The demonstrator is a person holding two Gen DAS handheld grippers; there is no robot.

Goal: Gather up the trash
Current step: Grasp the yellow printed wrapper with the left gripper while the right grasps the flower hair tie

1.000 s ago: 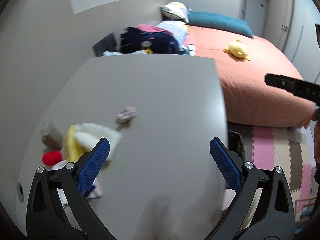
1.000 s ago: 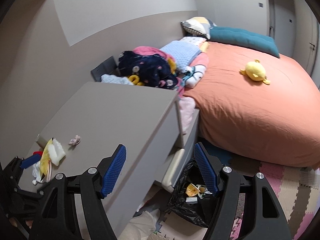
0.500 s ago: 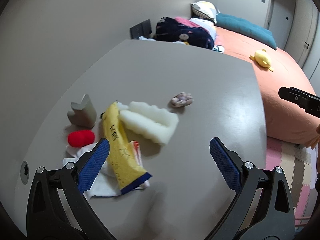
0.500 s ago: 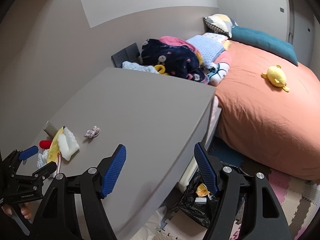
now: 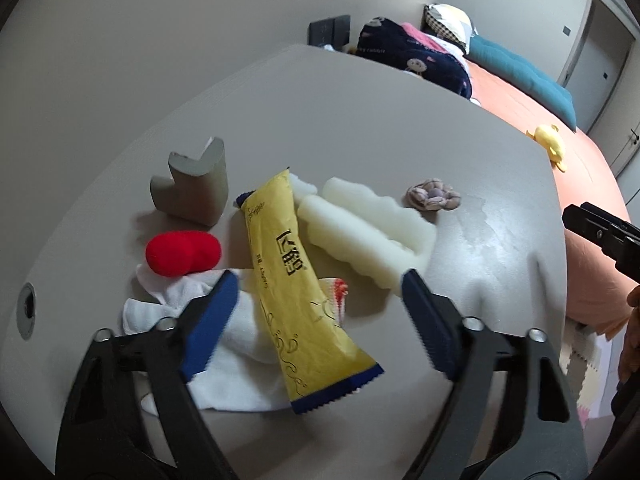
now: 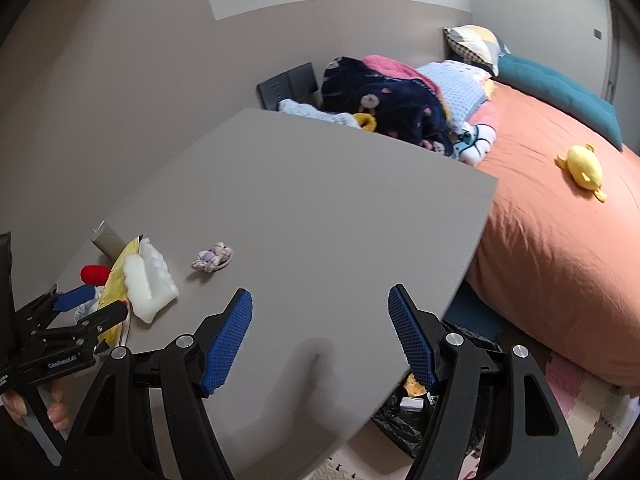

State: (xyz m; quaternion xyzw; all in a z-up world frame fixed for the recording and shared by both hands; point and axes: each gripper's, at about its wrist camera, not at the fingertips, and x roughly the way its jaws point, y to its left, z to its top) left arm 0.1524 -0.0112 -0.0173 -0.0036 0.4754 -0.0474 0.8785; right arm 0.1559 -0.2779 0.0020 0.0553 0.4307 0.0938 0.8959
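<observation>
A yellow snack wrapper (image 5: 296, 280) lies on the grey table (image 5: 360, 120), over a white cloth (image 5: 240, 364) and beside a white foam piece (image 5: 360, 232). My left gripper (image 5: 316, 324) is open and hovers just above the wrapper, its jaws astride it. A red ball (image 5: 182, 252), a grey corner piece (image 5: 192, 192) and a crumpled purple scrap (image 5: 434, 196) lie nearby. My right gripper (image 6: 320, 340) is open and empty above the table's near edge. It sees the wrapper (image 6: 116, 280), foam (image 6: 148, 280), scrap (image 6: 212, 258) and the left gripper (image 6: 86, 304).
A black trash bag (image 6: 404, 420) stands on the floor below the table's right edge. An orange bed (image 6: 560, 240) with a yellow plush toy (image 6: 584, 168), pillows and piled clothes (image 6: 384, 108) lies to the right. A grey wall runs behind the table.
My left gripper has swung left and moved down toward the trash pile, now straddling the yellow wrapper. My right gripper has moved up over the table's edge.
</observation>
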